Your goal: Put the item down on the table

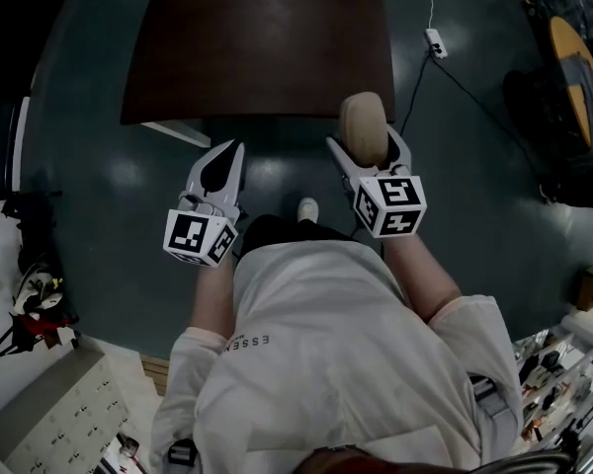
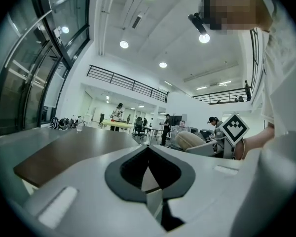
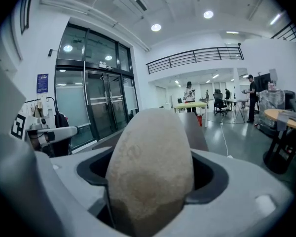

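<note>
A tan, egg-shaped item (image 1: 364, 124) sits between the jaws of my right gripper (image 1: 366, 142), which is shut on it. It hangs just short of the near edge of the dark brown table (image 1: 257, 38), over the floor. In the right gripper view the item (image 3: 150, 172) fills the jaws and hides most of the table (image 3: 195, 130) behind it. My left gripper (image 1: 229, 156) is held level beside it, left of the item, shut with nothing in it. In the left gripper view its tips (image 2: 148, 151) meet in front of the table (image 2: 74, 149).
A power strip (image 1: 436, 42) with its cable lies on the dark floor right of the table. A round wooden table (image 1: 578, 67) stands at the far right, a pale drawer cabinet (image 1: 59, 413) at lower left. People and desks are far off in the hall.
</note>
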